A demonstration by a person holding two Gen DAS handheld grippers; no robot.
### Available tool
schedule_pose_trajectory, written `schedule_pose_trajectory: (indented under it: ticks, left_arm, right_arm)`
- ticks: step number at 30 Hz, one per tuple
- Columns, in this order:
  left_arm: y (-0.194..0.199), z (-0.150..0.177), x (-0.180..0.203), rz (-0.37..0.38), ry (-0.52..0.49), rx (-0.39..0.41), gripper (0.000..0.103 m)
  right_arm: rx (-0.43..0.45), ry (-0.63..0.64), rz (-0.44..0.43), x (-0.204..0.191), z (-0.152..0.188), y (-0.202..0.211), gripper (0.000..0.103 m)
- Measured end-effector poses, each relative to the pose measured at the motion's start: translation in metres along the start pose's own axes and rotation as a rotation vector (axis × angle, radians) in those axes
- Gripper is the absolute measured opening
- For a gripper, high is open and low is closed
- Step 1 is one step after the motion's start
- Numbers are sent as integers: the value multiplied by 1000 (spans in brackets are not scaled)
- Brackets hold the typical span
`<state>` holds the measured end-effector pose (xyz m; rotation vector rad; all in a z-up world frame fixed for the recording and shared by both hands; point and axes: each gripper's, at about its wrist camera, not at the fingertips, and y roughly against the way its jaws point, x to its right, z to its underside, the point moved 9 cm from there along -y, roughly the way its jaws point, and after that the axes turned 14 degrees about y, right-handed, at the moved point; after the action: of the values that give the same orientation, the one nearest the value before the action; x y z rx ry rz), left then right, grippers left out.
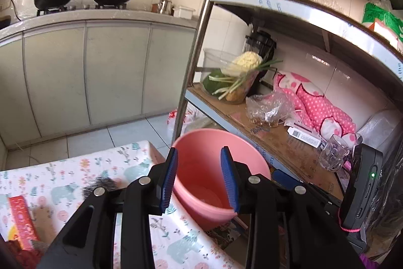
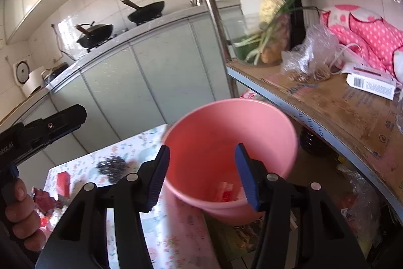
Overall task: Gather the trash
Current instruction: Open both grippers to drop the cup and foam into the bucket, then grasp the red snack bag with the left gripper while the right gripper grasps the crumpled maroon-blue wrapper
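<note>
Kitchen, floral table point(image 1: 75, 168): pink bucket point(image 1: 201, 150) frame centre; left gripper point(image 1: 199, 178) and right gripper point(image 2: 201, 175) both part-open, empty.

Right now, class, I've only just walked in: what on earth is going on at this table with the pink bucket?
A person is clearing trash with a handheld gripper in each hand. Both the left gripper and the right gripper are open and empty, above the pink bucket beside the floral-cloth table. Some scraps already lie in the bucket. A red box and a dark scouring pad are on the table.
</note>
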<state>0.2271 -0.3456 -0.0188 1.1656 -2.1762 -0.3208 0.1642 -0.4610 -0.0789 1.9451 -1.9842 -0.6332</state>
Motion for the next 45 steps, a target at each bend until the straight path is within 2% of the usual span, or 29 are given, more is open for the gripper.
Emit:
schedule_pose_trajectory:
  ticks: [8, 15, 20, 23, 27, 29, 36, 41, 45]
  left_arm:
    - [96, -12, -50, -91, -25, 116, 43]
    - [177, -1, -129, -246, 4, 188, 44]
    - [224, 20, -189, -348, 79, 201, 45]
    - [242, 39, -219, -389, 135, 182, 44]
    - [254, 65, -243, -409, 181, 142, 44]
    - [256, 77, -250, -393, 204, 121, 44]
    - [232, 95, -248, -337, 239, 56, 44]
    - [211, 108, -251, -344, 251, 3, 44]
    - [204, 115, -256, -347, 266, -12, 45]
  right_arm:
    - [35, 71, -104, -60, -7, 28, 55]
    - [1, 158, -206, -113, 5, 34, 55]
    - [-39, 196, -285, -145, 18, 34, 55]
    - [-54, 217, -320, -163, 25, 34, 55]
    - [-92, 250, -368, -183, 39, 31, 55]
    - [-107, 263, -381, -191, 45, 30, 55]
    - [-142, 295, -412, -210, 52, 28, 55]
    - [-142, 321, -443, -225, 49, 28, 55]
    - [-132, 382, -493, -253, 42, 29, 55]
